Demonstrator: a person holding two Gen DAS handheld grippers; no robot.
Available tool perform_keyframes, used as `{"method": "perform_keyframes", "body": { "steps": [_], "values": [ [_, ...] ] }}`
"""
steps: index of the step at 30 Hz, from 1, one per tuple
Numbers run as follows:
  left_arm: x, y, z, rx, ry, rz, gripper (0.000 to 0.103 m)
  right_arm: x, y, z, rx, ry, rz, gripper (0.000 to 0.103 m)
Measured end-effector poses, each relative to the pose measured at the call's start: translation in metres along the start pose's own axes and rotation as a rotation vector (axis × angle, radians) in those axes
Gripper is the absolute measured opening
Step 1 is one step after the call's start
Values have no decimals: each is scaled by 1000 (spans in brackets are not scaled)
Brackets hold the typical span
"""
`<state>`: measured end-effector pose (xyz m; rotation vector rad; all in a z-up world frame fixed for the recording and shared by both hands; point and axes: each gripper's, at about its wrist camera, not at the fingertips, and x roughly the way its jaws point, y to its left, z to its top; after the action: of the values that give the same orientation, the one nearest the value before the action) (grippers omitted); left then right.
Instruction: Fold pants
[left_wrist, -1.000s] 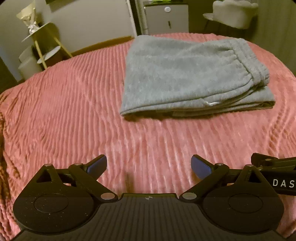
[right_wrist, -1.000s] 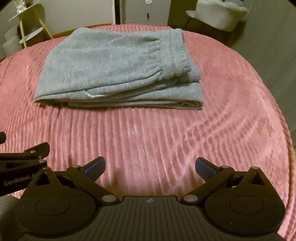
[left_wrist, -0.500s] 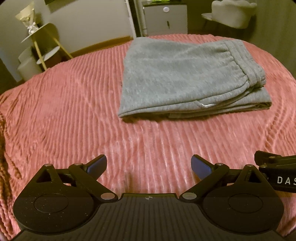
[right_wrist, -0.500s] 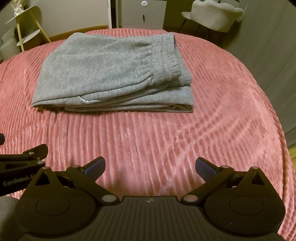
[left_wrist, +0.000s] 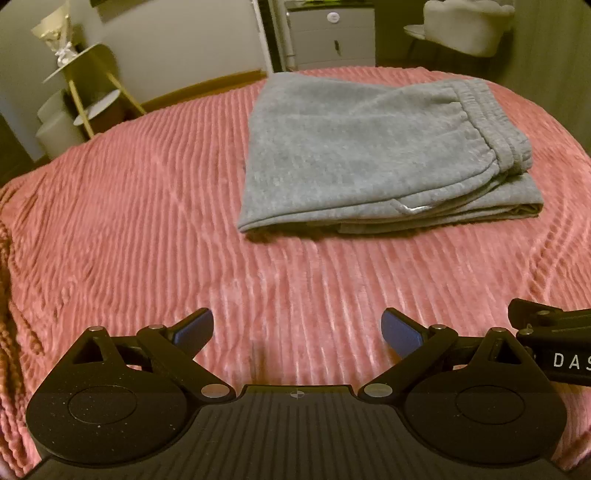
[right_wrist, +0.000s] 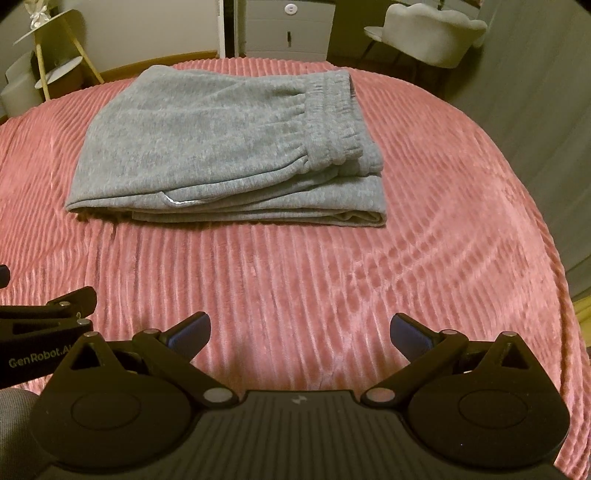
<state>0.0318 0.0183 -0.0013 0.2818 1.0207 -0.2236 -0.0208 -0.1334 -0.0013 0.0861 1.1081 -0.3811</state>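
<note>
Grey sweatpants (left_wrist: 369, 155) lie folded in a flat stack on the pink ribbed bedspread (left_wrist: 147, 221), waistband to the right; they also show in the right wrist view (right_wrist: 221, 147). My left gripper (left_wrist: 297, 328) is open and empty, well short of the pants, above the near part of the bed. My right gripper (right_wrist: 299, 330) is open and empty, also short of the pants. Each gripper shows at the other view's edge: the right one (left_wrist: 554, 347), the left one (right_wrist: 44, 325).
A white drawer cabinet (left_wrist: 328, 33) and a pale chair (left_wrist: 465, 26) stand beyond the bed. A gold tiered side table (left_wrist: 85, 88) stands at the far left. The bedspread (right_wrist: 443, 258) drops off at the right edge beside a grey wall (right_wrist: 535, 110).
Both grippers have drawn back slightly from the pants, which now look a little farther off. The pants have not moved. Both stay open.
</note>
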Motion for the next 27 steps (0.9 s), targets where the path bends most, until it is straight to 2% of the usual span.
{"method": "perform_keyframes", "body": {
  "steps": [27],
  "values": [
    [2, -1, 0, 6, 16, 0, 100, 2, 2, 1, -4, 10, 7, 103]
  ]
}}
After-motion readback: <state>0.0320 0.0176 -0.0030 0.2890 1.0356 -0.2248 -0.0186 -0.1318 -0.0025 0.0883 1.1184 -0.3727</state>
